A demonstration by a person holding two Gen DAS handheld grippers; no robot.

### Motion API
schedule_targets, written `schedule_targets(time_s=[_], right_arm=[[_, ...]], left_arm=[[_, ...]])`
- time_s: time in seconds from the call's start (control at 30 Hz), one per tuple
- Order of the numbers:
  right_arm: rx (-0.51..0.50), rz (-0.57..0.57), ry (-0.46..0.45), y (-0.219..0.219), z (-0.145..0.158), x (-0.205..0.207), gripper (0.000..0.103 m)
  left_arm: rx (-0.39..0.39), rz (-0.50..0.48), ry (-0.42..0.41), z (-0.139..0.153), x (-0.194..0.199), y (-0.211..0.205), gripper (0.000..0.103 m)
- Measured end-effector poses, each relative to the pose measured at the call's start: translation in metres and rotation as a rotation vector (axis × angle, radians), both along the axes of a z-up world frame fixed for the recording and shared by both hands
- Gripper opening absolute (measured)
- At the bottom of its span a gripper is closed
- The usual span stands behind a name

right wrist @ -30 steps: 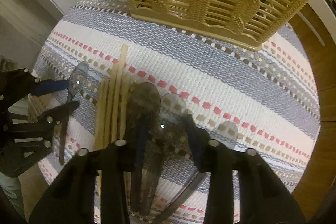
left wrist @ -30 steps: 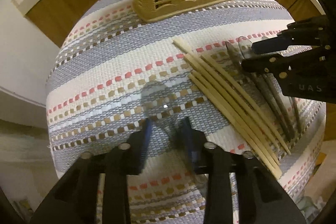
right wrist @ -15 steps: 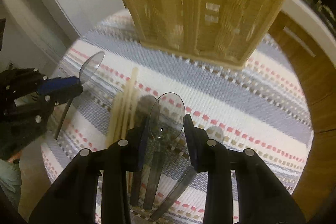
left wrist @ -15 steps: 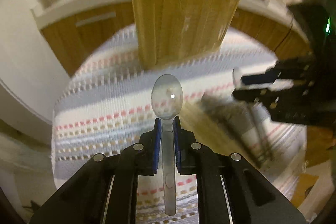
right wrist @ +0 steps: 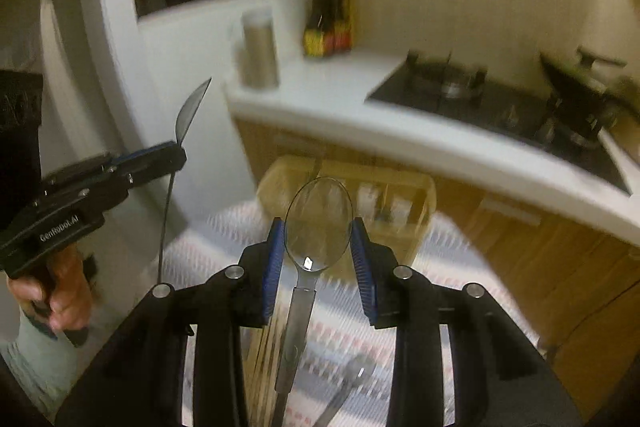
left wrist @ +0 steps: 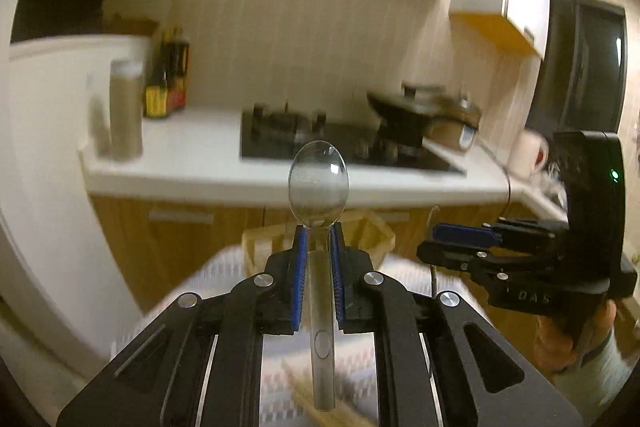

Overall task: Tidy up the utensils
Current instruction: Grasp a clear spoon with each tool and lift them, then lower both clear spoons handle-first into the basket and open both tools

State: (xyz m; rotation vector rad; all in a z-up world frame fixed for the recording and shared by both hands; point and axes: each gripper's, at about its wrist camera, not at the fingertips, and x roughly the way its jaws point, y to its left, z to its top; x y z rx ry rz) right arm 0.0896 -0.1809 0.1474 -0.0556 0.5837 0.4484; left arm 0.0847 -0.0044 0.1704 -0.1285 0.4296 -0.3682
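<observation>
Clear plastic spoon (left wrist: pixel 318 183) pinched by its neck in left gripper (left wrist: pixel 319 241); right gripper (right wrist: pixel 319 227) pinches second spoon (right wrist: pixel 318 229) by its bowl, above basket (right wrist: pixel 400 195).

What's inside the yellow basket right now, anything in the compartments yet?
The basket is blurred. Its top shows inner dividers, but whether utensils are inside cannot be told. The spoon held in the right tongs covers part of its opening.

A black gas hob (left wrist: pixel 320 143) is sitting mid-frame with a dark wok (left wrist: pixel 404 115) on it. Dark sauce bottles (left wrist: pixel 168 75) are standing at left beside a grey canister (left wrist: pixel 126 111).
</observation>
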Motion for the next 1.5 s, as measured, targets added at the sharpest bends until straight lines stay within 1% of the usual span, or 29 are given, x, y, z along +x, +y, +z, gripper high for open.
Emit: schedule_targets(time_s=[0.1,0.2,0.27,0.33,0.4,0.57,0.73,0.87,1.0,1.2,1.5], right_arm=[[0.016,-0.043,-0.061,-0.007,0.020,0.010,0.030],[0.010,-0.112,-0.139,-0.009,0.033,0.019,0.030],[0.001,-0.163,-0.195,-0.011,0.036,0.027,0.030],[-0.006,-0.218,-0.254,-0.014,0.037,0.035,0.030],[-0.006,-0.252,-0.293,-0.017,0.034,0.046,0.030],[0.011,-0.312,-0.344,-0.026,0.018,0.072,0.030],[-0.032,-0.334,-0.349,-0.023,-0.008,0.089,0.030],[-0.060,-0.332,-0.352,-0.021,-0.021,0.095,0.030],[-0.072,-0.325,-0.346,-0.020,-0.029,0.097,0.030],[-0.075,-0.309,-0.325,-0.020,-0.037,0.093,0.031],[-0.087,-0.294,-0.308,-0.019,-0.037,0.079,0.031]], left_arm=[[-0.031,0.015,-0.058,0.011,0.006,-0.004,0.010],[-0.057,0.034,-0.124,0.017,0.018,-0.004,0.010],[-0.076,0.047,-0.175,0.020,0.024,-0.004,0.010],[-0.095,0.069,-0.210,0.018,0.033,-0.003,0.010],[-0.110,0.088,-0.232,0.014,0.043,-0.002,0.010],[-0.110,0.144,-0.259,-0.007,0.069,-0.005,0.010],[-0.099,0.159,-0.241,-0.030,0.089,-0.007,0.010],[-0.087,0.167,-0.229,-0.047,0.099,-0.008,0.010],[-0.081,0.167,-0.226,-0.058,0.103,-0.009,0.010],[-0.078,0.159,-0.221,-0.063,0.099,-0.007,0.010],[-0.067,0.127,-0.201,-0.066,0.086,-0.004,0.011]])
